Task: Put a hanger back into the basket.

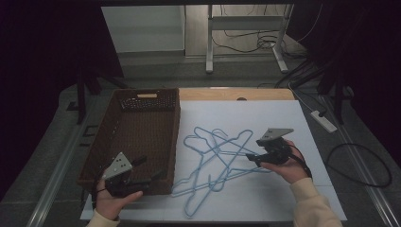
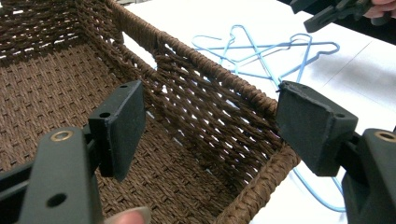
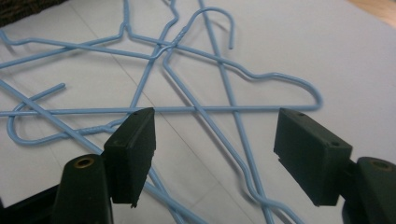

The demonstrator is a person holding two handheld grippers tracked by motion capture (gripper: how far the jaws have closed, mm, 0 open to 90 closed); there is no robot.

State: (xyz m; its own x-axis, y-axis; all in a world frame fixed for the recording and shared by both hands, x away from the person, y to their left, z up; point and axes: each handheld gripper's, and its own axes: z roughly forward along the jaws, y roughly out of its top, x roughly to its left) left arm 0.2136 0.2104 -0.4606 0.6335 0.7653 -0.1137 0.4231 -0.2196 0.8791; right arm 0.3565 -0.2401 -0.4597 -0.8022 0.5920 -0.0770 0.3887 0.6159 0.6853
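Beside the basket, on its right: we find the tangled blue hangers [image 1: 215, 163] lying flat on the white sheet [image 1: 283, 118], their wires crossing one over another.
Basket: the brown woven basket [image 1: 124, 142] stands at the left part of the sheet and we see nothing inside it.
Right gripper: the right gripper [image 1: 254, 158] hovers at the far-from-basket edge of the pile; its jaws stand spread, with hanger wires under the gap and no wire pinched.
Left gripper: the left gripper [image 1: 153, 171] hangs at the basket's near right corner, jaws spread to either side of the rim, pads clear of the weave.
Risk, tangle: we judge that lifting one hanger may drag its neighbours, because hooks and shoulders interlock.
Risk, slip: thin wire flat on the sheet gives the pads little to bite; we expect a miss or a skid if the jaws close too high.
Risk, basket: a trailing hanger may catch the rim and shift the basket unless the left gripper steadies it.
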